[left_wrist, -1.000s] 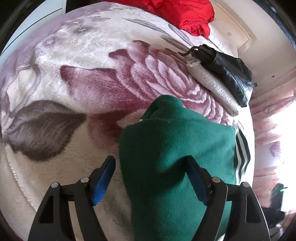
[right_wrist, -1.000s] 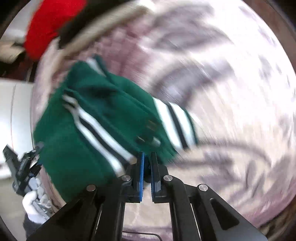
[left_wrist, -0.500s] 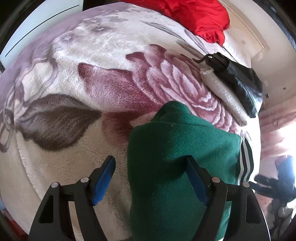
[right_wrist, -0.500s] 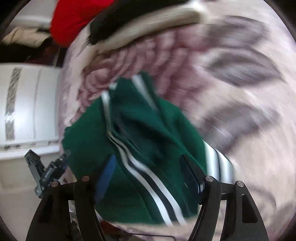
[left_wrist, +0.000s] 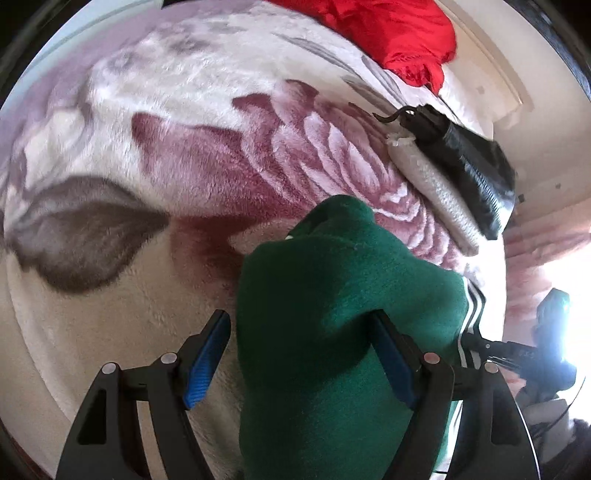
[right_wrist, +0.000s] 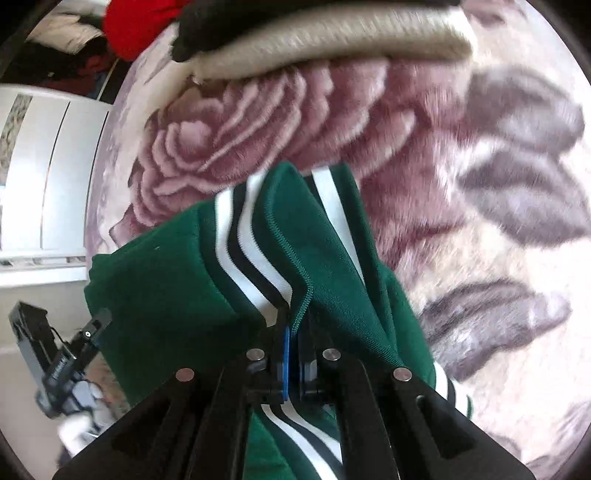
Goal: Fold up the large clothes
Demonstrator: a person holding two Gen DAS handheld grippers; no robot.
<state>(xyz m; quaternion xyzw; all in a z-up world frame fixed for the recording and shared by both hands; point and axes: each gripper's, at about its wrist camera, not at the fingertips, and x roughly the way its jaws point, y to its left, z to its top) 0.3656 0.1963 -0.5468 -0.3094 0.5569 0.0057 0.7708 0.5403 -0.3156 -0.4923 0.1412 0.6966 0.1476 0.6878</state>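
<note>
Garment: dark green fleece jacket (left_wrist: 332, 314) with white and black stripes is lying bunched on a plush floral blanket (left_wrist: 166, 177).
Left gripper (left_wrist: 301, 354): is standing wide apart, straddling a green fold without pinching it.
Right gripper (right_wrist: 293, 350): is clamping tight on the jacket's zipper edge (right_wrist: 301, 295).
Beyond: folded beige and black clothes (left_wrist: 450, 177), red fabric (left_wrist: 399, 33).

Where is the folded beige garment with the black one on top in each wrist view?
Left wrist: the beige garment lies at the upper right, running diagonally beyond the green jacket, under the black garment.
Right wrist: it stretches across the top edge, blurred, with the black garment above it.
Shared landmark: the big pink rose on the blanket, between the beige garment and the jacket.
</note>
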